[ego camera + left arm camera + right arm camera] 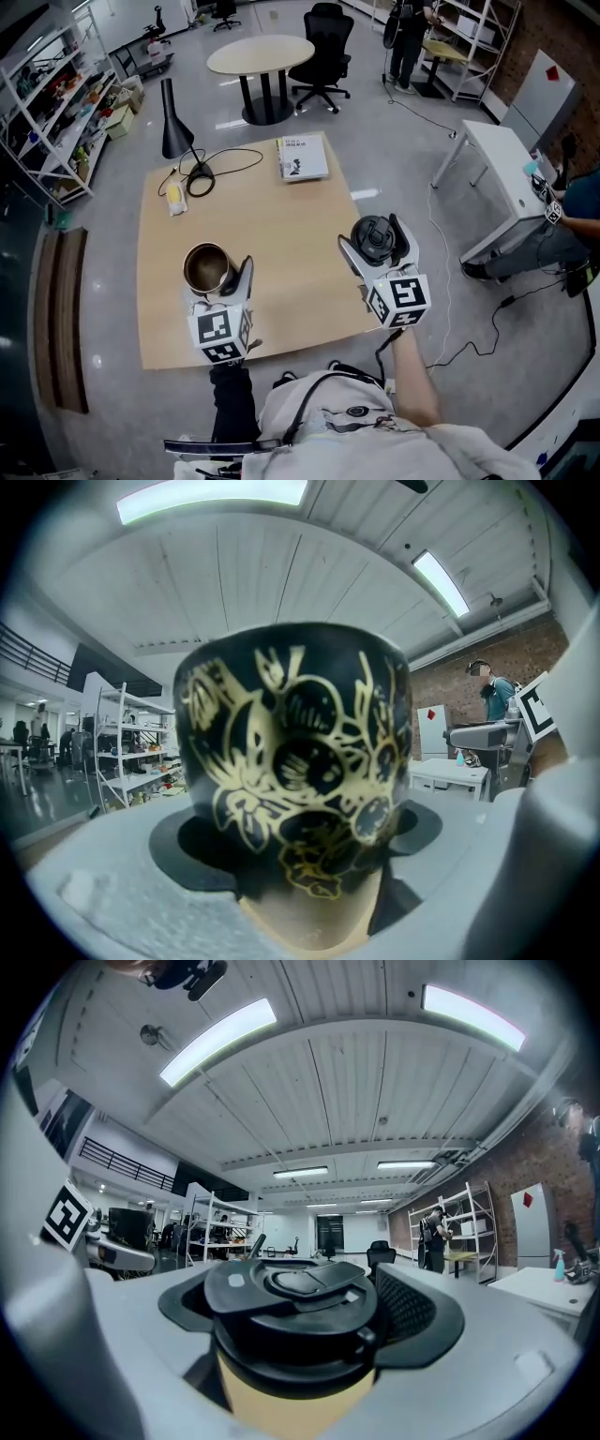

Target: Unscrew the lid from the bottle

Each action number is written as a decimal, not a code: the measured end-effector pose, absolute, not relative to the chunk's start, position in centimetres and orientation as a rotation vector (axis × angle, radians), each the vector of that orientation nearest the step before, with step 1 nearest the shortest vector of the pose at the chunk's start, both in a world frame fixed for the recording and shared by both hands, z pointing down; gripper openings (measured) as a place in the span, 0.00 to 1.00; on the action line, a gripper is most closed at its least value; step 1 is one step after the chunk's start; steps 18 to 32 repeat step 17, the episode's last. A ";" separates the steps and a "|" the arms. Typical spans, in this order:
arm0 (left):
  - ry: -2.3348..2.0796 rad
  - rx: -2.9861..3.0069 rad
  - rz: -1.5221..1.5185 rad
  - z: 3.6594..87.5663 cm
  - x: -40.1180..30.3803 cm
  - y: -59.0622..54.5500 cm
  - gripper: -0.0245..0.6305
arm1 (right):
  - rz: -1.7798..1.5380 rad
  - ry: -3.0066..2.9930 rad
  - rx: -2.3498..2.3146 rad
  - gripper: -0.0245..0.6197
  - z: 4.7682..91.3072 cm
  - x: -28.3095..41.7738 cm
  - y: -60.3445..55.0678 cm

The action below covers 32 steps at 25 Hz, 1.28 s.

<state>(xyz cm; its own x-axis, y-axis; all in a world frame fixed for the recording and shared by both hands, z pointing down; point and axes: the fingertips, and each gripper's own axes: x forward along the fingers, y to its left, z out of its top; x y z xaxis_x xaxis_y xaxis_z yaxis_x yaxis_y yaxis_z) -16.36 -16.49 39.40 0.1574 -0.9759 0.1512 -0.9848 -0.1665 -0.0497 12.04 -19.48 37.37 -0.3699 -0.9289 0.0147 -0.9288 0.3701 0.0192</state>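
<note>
The bottle [208, 267] stands without its lid at the front left of the wooden table [281, 253], its bare metal mouth facing up. My left gripper [216, 279] is shut on the bottle. In the left gripper view the bottle's black wall with a gold flower pattern [295, 761] fills the space between the jaws. The black lid [373, 236] is off the bottle and sits in my right gripper [376, 247], well to the right of the bottle. In the right gripper view the lid [291, 1302] lies pressed between the grey jaws.
A book [302, 157] lies at the table's far edge. A black lamp [173, 120], a coiled cable [220, 167] and a small yellow and white item [174, 197] sit at the far left. A round table [261, 54], an office chair [323, 47] and a white table [506, 169] stand beyond.
</note>
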 end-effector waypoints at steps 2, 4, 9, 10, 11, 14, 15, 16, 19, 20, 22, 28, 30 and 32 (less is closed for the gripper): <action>-1.984 2.343 0.233 39.5 -16.3 -16.6 0.69 | -0.009 -2.581 1.747 0.80 37.5 12.1 -19.6; -1.979 2.335 0.242 39.9 -16.3 -16.7 0.69 | -0.002 -2.583 1.745 0.80 37.7 12.1 -19.7; -1.968 2.332 0.254 40.3 -16.3 -16.7 0.69 | 0.001 -2.587 1.739 0.80 37.9 12.1 -19.7; -1.967 2.336 0.255 40.3 -16.2 -16.6 0.69 | 0.000 -2.589 1.737 0.80 37.9 12.0 -19.7; -1.967 2.341 0.257 40.2 -16.1 -16.6 0.69 | -0.001 -2.590 1.733 0.80 37.9 12.0 -19.7; -1.964 2.348 0.262 39.9 -15.8 -16.5 0.69 | -0.007 -2.591 1.720 0.80 37.8 12.0 -19.7; -1.963 2.348 0.265 39.9 -15.7 -16.5 0.69 | -0.009 -2.591 1.716 0.80 37.8 12.0 -19.6; -1.962 2.348 0.267 39.9 -15.5 -16.5 0.69 | -0.010 -2.590 1.711 0.80 37.8 12.0 -19.6; -1.961 2.348 0.270 39.9 -15.4 -16.5 0.69 | -0.011 -2.590 1.707 0.80 37.9 12.0 -19.6; -1.961 2.348 0.270 39.9 -15.4 -16.5 0.69 | -0.011 -2.590 1.707 0.80 37.9 12.0 -19.6; -1.961 2.348 0.270 39.9 -15.4 -16.5 0.69 | -0.011 -2.590 1.707 0.80 37.9 12.0 -19.6; -1.961 2.348 0.270 39.9 -15.4 -16.5 0.69 | -0.011 -2.590 1.707 0.80 37.9 12.0 -19.6; -1.961 2.348 0.270 39.9 -15.4 -16.5 0.69 | -0.011 -2.590 1.707 0.80 37.9 12.0 -19.6; -1.961 2.348 0.270 39.9 -15.4 -16.5 0.69 | -0.011 -2.590 1.707 0.80 37.9 12.0 -19.6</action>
